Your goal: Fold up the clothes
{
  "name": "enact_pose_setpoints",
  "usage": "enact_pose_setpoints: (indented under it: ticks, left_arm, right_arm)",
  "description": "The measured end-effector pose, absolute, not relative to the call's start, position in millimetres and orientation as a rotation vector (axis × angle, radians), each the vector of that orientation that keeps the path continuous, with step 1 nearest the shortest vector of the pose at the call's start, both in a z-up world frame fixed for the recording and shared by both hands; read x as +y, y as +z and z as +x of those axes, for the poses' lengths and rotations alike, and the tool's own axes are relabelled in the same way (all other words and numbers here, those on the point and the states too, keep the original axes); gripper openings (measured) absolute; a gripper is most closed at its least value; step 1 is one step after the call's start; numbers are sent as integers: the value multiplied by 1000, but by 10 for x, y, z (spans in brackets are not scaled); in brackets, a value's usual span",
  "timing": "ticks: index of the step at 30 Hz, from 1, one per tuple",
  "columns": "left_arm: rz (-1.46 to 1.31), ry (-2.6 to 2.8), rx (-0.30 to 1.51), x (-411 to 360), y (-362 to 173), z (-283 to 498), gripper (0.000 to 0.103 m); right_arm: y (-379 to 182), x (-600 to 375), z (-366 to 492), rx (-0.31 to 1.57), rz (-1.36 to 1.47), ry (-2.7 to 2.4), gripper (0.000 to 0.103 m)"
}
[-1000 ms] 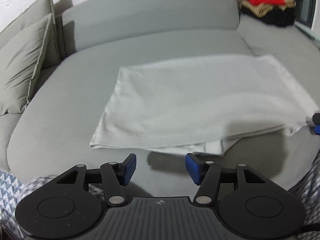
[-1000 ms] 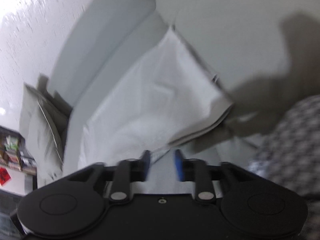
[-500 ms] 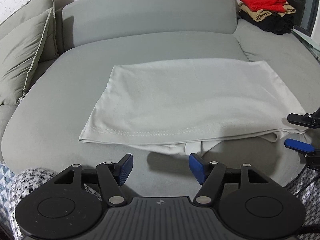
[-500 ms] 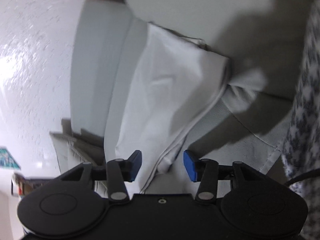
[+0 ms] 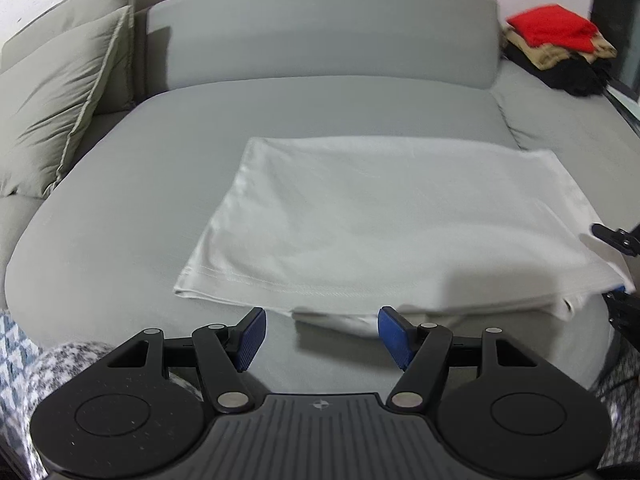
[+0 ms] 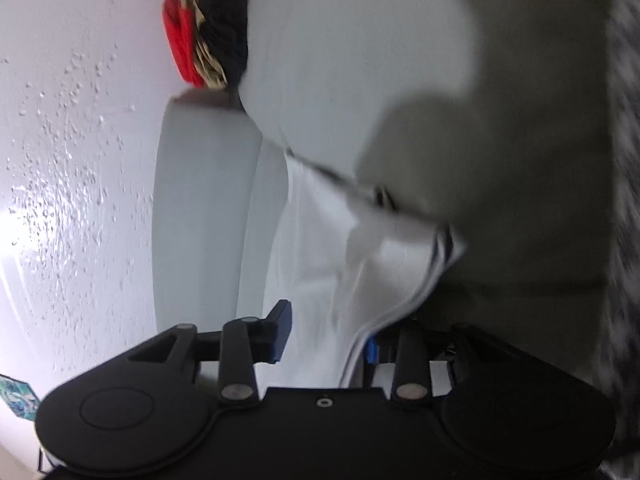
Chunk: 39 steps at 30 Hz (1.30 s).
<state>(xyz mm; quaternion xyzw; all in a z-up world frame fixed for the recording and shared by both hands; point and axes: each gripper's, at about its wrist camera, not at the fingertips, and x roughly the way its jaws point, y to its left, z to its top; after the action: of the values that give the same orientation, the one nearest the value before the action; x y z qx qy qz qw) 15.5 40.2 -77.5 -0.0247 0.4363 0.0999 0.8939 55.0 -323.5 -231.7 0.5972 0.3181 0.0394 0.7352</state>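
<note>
Your left gripper point(image 5: 320, 330) gapes empty just short of the shirt's point(image 5: 392, 216) near hem; right gripper point(image 6: 326, 334) open, straddling its corner

Matte black left gripper point(image 5: 320, 330) with blue ribbed pads point(image 5: 249, 338), silver pivot screws, ridged centre plate; right gripper point(image 6: 326, 338) likewise black, blue-padded.

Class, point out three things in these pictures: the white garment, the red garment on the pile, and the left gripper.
white garment point(image 5: 400, 216), left wrist view, middle of its flat top layer.
red garment point(image 5: 548, 26), left wrist view, centre of its top surface.
left gripper point(image 5: 320, 334), left wrist view, midway between its blue fingertips.
</note>
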Motion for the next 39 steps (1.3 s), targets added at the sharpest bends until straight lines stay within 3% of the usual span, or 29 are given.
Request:
enact_pose_setpoints:
  ticks: [4,8,9,10,14,15,17,21,24,27,31,33,39]
  left_arm:
    - [-34,259,865,602,-766,293,63]
    - [-27,303,864,844,-874,507,53]
    - [-27,298,890,899,-940,577,42]
    - [-10,288,916,918,-999,626,38]
    - [105,242,984,860,-1113,722,39]
    - [131,229,988,834,-1102,719,39]
    - [156,199,977,844,-1067,685,39]
    - [84,144,921,1040,-909,538,53]
    - [59,141,841,1216,-756,420,57]
    - [62,200,781,1381,-692,339,58]
    - [-198,238,781,1824,-762,250,57]
    - [-301,300,779,1991,-795,204,48]
    - [-457,363,789,2297,-869,116,48]
  right_arm:
    - [-2319,-3277,719,680,1285,76,40]
    - [-2275,-3259,713,688,1266,87,35]
    - [-2285,-3272,717,691,1269,64,29]
    - [-2295,-3285,721,694,1272,41,27]
    - [-2286,-3285,778,737,1240,-41,5]
    - [-2251,-3263,805,753,1204,-56,4]
    - [-2079,-3163,877,780,1057,-67,4]
    - [-1574,-2775,979,771,689,-52,3]
    - [-1179,-2377,1041,722,417,-26,3]
    - [-807,-1883,1052,651,197,24,3]
    - [-423,-1108,1013,553,-26,149,3]
    - [-323,-688,960,516,-108,235,3]
    - [-820,449,866,619,-339,488,3]
